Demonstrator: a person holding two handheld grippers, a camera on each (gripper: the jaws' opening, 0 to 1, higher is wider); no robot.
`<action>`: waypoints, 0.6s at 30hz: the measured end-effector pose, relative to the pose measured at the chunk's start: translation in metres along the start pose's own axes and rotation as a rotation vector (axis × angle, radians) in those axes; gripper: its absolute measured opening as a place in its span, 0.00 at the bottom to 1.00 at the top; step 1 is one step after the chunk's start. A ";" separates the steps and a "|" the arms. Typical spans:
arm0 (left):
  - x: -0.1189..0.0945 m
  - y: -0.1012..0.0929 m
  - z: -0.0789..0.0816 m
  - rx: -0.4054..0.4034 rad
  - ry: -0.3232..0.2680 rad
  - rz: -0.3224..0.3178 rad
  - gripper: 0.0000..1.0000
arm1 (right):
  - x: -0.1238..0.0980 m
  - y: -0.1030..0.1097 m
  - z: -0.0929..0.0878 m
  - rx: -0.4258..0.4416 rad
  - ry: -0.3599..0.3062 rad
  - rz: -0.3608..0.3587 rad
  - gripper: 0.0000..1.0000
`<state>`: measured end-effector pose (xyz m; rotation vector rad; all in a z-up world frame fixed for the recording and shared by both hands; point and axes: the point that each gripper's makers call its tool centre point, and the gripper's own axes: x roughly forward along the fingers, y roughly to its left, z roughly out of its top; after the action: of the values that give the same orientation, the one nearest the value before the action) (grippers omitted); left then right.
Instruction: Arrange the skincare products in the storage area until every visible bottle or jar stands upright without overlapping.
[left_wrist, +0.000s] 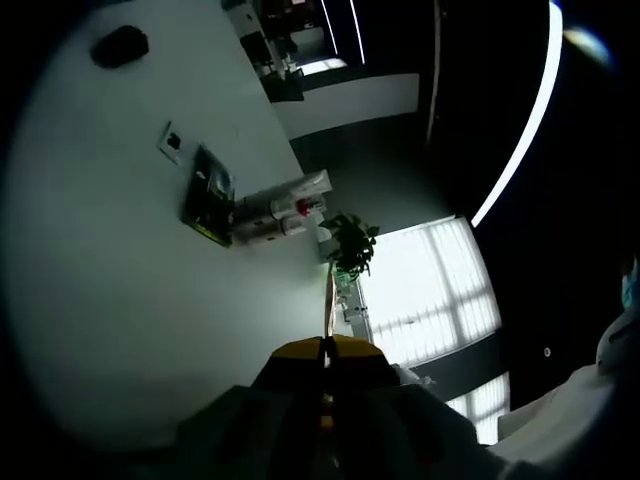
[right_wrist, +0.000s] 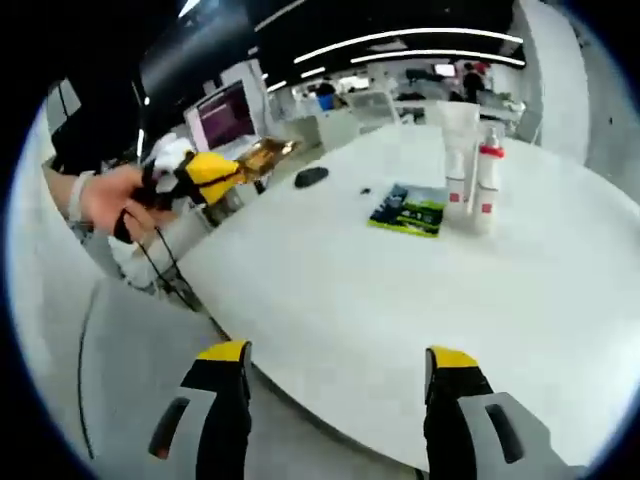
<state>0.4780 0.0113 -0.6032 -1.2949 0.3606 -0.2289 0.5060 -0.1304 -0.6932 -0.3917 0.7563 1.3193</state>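
Several bottles stand far across the table, both grippers well short of them

Several skincare products (right_wrist: 470, 165) stand clustered in the upper right of the right gripper view, on the white table (right_wrist: 400, 300), just beside a green-and-dark flat packet (right_wrist: 408, 212). At least three show: a tall white tube, a slimmer white bottle and one with a red cap. All look upright and close together, perhaps touching; whether any overlap cannot be told at this range. In the left gripper view the same cluster (left_wrist: 290, 208) sits left of centre, tipped sideways by the camera's roll, next to the packet (left_wrist: 208, 198).

The right gripper (right_wrist: 340, 370) rises from the bottom of its view with jaws spread wide and nothing between them, near the table's closest edge and well apart from the bottles. The left gripper (left_wrist: 325, 352) shows its yellow tips pressed together at the bottom of its own view; in the right gripper view it appears at upper left (right_wrist: 255, 158), held in a person's hand (right_wrist: 110, 205), off the table's edge, with something gold-coloured at its tips that I cannot identify.

Judging by shape, these are light plastic bottles, tall and narrow, so they will tip easily. Smooth walls may slip. A hold low on the body, below the cap, jaws square across it, should suit best. A dark small object (right_wrist: 311, 177) lies further back.
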 end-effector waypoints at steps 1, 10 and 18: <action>0.000 0.002 0.001 -0.004 -0.003 0.003 0.00 | 0.003 0.000 -0.002 -0.020 -0.003 -0.016 0.73; 0.002 0.018 0.014 -0.013 -0.014 0.037 0.00 | 0.005 0.003 -0.008 -0.202 0.007 -0.070 0.50; 0.008 0.036 0.037 -0.044 -0.059 0.065 0.00 | 0.005 -0.009 -0.016 -0.215 0.053 -0.100 0.37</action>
<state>0.4981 0.0512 -0.6303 -1.3283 0.3583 -0.1281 0.5104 -0.1396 -0.7093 -0.6303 0.6319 1.3040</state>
